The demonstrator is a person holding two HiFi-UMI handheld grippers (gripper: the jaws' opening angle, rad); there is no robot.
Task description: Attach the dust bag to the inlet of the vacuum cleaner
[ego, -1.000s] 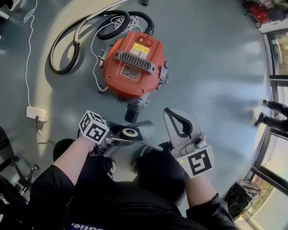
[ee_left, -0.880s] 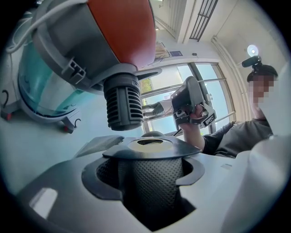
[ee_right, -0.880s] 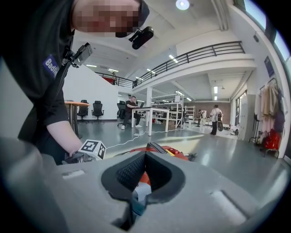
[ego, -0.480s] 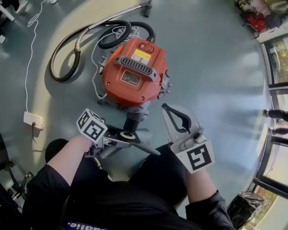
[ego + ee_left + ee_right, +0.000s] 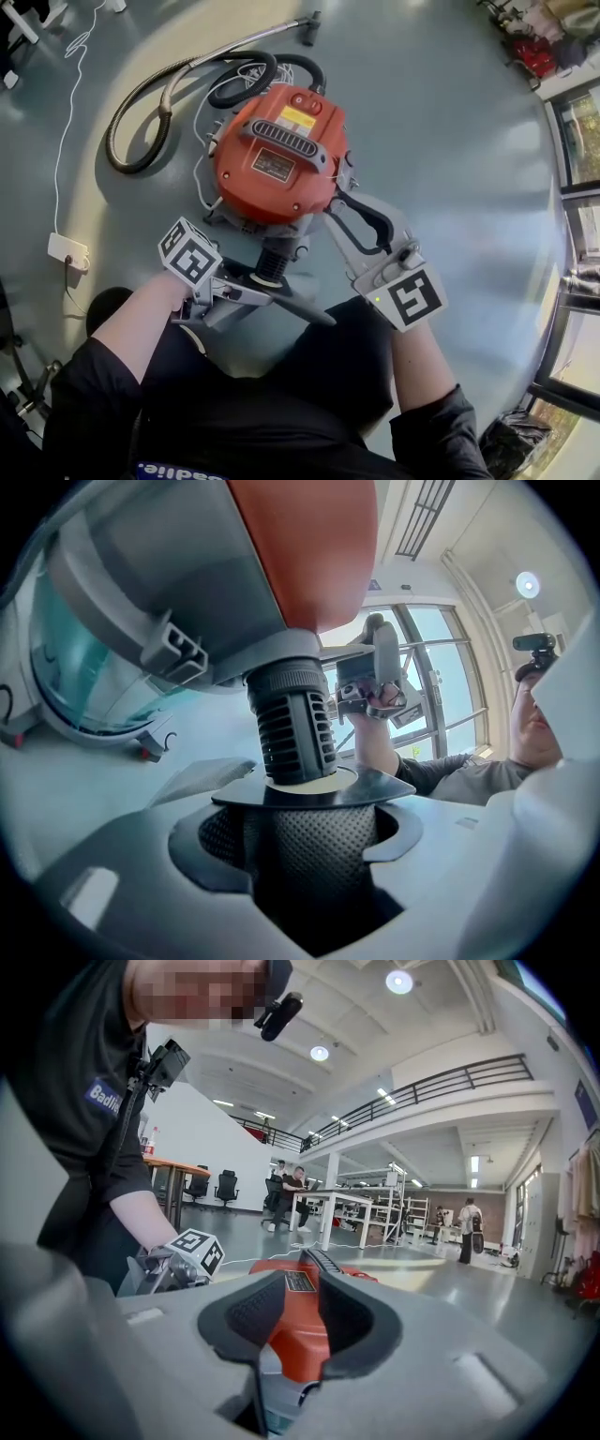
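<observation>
Vac (image 5: pixel 277 155): orange top, grey base; sits on floor (image 5: pixel 450 141) mid-scene in head view; inlet end turned toward the person.
Inlet (image 5: pixel 272 255): black ribbed stub at vac's near edge; tip sits in the cream-ringed hole of the dust bag collar (image 5: pixel 298 302), as L gripper view shows.
Dust bag collar: flat dark plate, roughly level; hole end at the inlet, pointed far end reaching toward the person's right; rest of bag not made out.
L gripper (image 5: pixel 246 286): partly closed, pads clamped on the collar's edge; plate lies across the jaw tips; marker cube just left of inlet.
R gripper (image 5: pixel 342 208): jaws have just been opening; now partly apart w/ nothing clamped; orange body and grey rim show in the gap in R gripper view; tips right at vac's right flank in head view; contact can't be told.
Edges: collar's hole rim meets inlet all round on the visible side; vac's grey base rim overhangs the inlet root.
Room, right: wide bare floor right of vac out to window frames (image 5: pixel 574 112).
Room, left: hose (image 5: pixel 141 103) looped left and behind vac; white cable (image 5: pixel 61 112) trails down to white plug box (image 5: pixel 67 248); both well apart from the grippers.
Room, near side: tight; person's dark-clad legs just below collar and both grippers.
Room, between grippers: narrow gap; only inlet and collar in it.
</observation>
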